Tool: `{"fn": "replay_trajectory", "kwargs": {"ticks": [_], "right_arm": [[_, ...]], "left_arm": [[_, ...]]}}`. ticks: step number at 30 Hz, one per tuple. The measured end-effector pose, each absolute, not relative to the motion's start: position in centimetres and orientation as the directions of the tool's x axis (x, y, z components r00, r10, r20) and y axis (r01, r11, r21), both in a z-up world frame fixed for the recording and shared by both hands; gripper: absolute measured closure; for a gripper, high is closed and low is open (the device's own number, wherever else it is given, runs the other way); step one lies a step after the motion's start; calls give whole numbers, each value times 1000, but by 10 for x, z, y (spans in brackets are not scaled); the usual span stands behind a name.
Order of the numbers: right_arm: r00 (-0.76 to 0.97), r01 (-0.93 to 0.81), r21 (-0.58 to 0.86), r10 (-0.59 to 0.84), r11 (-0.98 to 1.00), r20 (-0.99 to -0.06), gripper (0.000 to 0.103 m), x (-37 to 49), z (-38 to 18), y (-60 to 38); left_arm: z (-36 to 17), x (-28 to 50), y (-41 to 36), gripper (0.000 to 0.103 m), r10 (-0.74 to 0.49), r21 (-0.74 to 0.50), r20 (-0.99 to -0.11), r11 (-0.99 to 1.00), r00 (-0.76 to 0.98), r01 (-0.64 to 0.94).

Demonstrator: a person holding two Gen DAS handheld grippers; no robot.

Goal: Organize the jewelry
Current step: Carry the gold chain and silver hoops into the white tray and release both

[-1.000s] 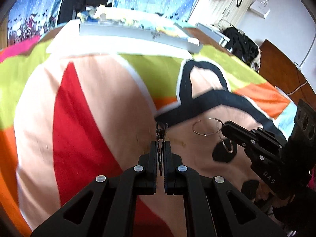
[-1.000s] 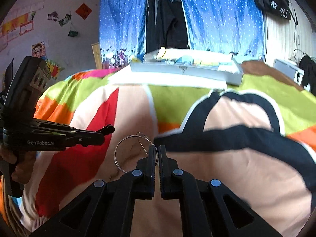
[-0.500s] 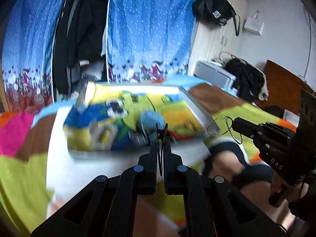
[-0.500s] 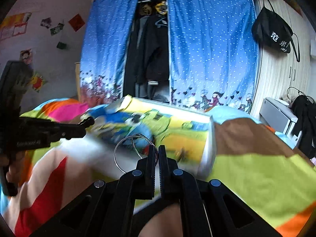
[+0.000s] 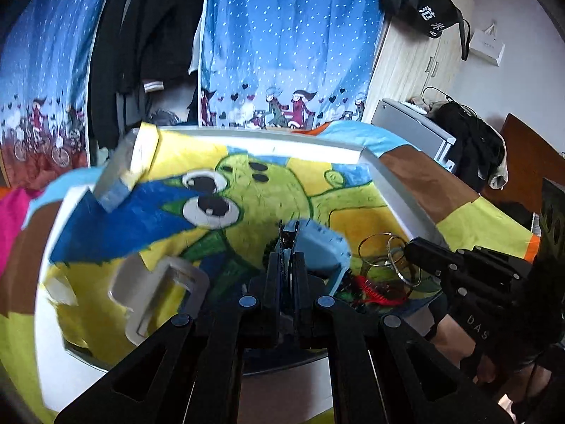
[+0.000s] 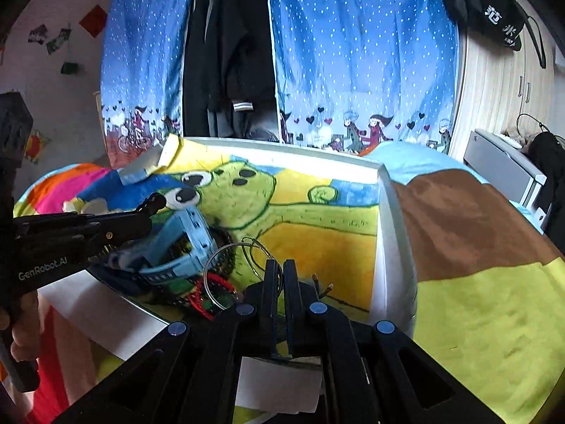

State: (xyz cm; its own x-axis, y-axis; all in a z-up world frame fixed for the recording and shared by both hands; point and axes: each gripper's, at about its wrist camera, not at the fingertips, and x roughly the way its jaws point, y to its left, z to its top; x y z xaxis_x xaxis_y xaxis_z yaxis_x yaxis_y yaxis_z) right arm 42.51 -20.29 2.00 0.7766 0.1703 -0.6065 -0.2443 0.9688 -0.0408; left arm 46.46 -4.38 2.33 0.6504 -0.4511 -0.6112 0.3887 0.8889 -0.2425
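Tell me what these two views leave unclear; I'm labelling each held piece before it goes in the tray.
- Left gripper: its dark chain is mostly hidden between the closed fingers; type unclear.
- Right wrist view: the lower part of the wire hoops sits behind the right gripper.
- Red cord and dark beads in the tray: tangled, blurred, partly under the blue watch.

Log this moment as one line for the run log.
left gripper: shut on dark chain | right gripper: shut on wire hoops | both over white tray | release: not yet
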Motion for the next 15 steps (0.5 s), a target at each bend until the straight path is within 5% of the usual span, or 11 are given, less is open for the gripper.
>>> {"fn": "replay_trajectory", "kwargs": {"ticks": [11, 15], "right_arm": [[769, -240, -41, 165, 970, -617, 99, 420, 10, -208], [771, -229, -47, 152, 972, -619, 99, 416, 12, -209]], "left_arm": [[20, 462, -41, 99, -432, -237, -610, 899, 664, 367], [22, 458, -42, 84, -402, -225, -625, 914, 669, 338]]}}
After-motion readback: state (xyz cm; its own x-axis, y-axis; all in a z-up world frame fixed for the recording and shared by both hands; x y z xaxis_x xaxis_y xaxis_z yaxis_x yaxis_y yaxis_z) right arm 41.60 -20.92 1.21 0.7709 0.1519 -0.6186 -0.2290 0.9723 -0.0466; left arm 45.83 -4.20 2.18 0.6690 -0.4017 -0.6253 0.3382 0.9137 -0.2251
